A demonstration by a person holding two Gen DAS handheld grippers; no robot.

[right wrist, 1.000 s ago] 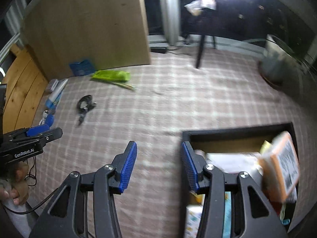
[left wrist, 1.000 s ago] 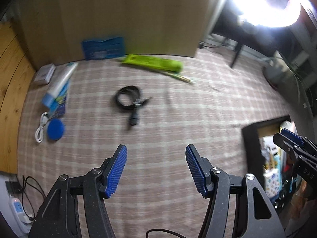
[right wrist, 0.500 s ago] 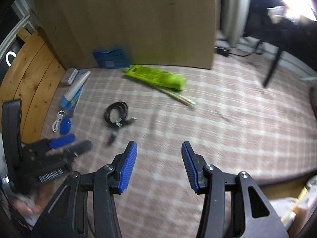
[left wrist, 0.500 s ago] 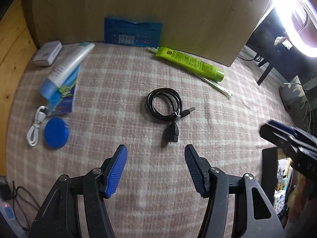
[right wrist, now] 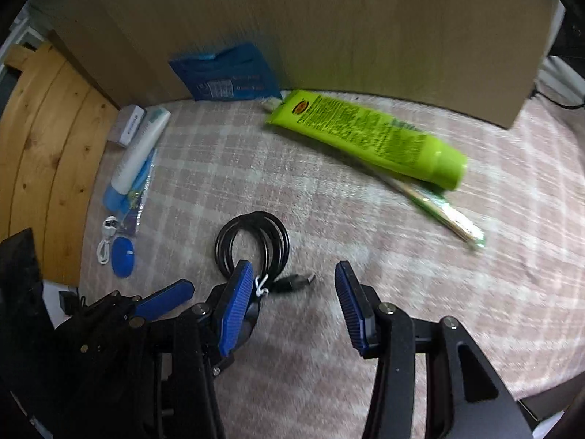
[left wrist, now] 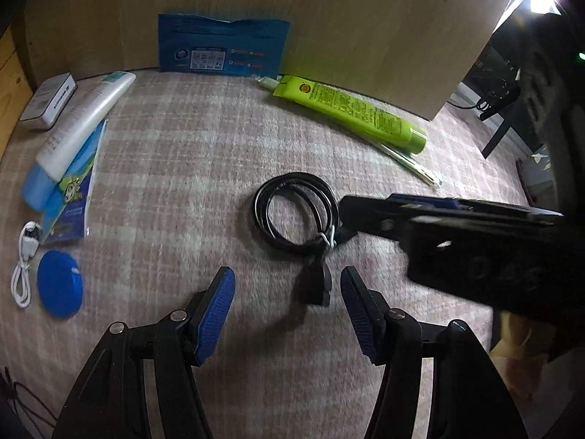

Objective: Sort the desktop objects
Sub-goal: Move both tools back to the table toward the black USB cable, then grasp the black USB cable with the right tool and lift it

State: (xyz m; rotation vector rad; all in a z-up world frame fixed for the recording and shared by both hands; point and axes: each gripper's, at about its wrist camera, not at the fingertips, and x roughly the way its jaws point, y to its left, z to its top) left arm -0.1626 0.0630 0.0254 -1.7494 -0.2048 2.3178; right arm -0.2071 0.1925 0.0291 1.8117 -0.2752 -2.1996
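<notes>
Both of my grippers point down at the checked pink cloth, close together over the coiled black cable. My left gripper stands with its jaws wide apart and nothing between the blue pads; the cable's black plug end lies on the cloth just ahead of the gap. My right gripper is also spread wide and holds nothing; the cable's metal plug lies in front of its gap, and its left pad hides part of the coil. Past the cable, a lime green tube lies slantwise over a thin wrapped stick. A blue packet leans on the wooden board behind. To the left lie a small white box, a white tube with a blue cap, a blue round lid and a white cable. No container shows in either view, so I cannot tell what one holds.
</notes>
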